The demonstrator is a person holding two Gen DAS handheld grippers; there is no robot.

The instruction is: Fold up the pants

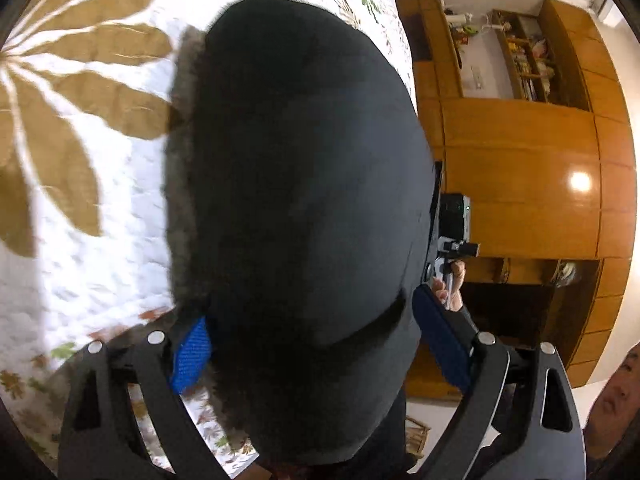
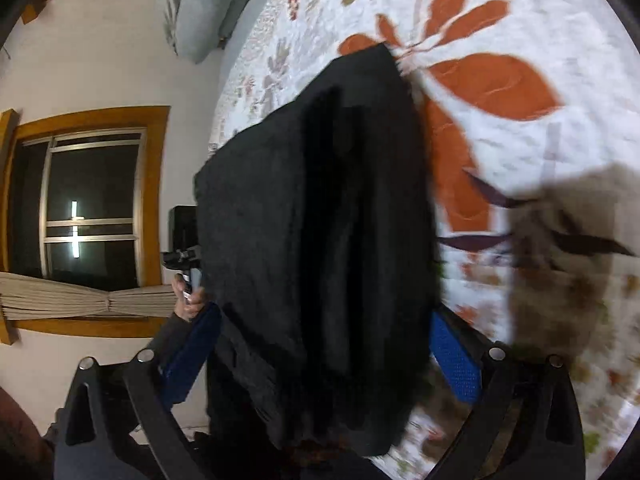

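- Spanning the black pants (image 2: 320,248), the right gripper (image 2: 320,364) has its blue pads (image 2: 456,364) spread to their widest, one on either side of the bundle; the pads flank the cloth but do not look pressed into it.
- The left gripper (image 1: 308,344) also stands wide, with its blue pads (image 1: 192,356) at the two sides of the same dark fabric (image 1: 300,184); whether they pinch it or merely bracket it I cannot tell, since the cloth fills the gap and hides the contact.
- Between the two grippers the pants appear as a thick, already doubled bundle, held up close to both cameras above the bed, with layered edges showing in the right wrist view.
- In each view the opposite gripper and the person's hand (image 2: 188,300) on its handle peek out past the bundle's edge.
- Beneath lies a white quilt with large leaf prints (image 2: 520,128), a grey pillow (image 2: 200,8) at its far end; wooden cabinets (image 1: 520,160) and a window (image 2: 88,204) stand beyond.
- My judgement: the bundle is being set down, so lower both sides evenly, keep the layers stacked square, and let it rest flat on the quilt before drawing the pads away sideways, so no layer drags open.
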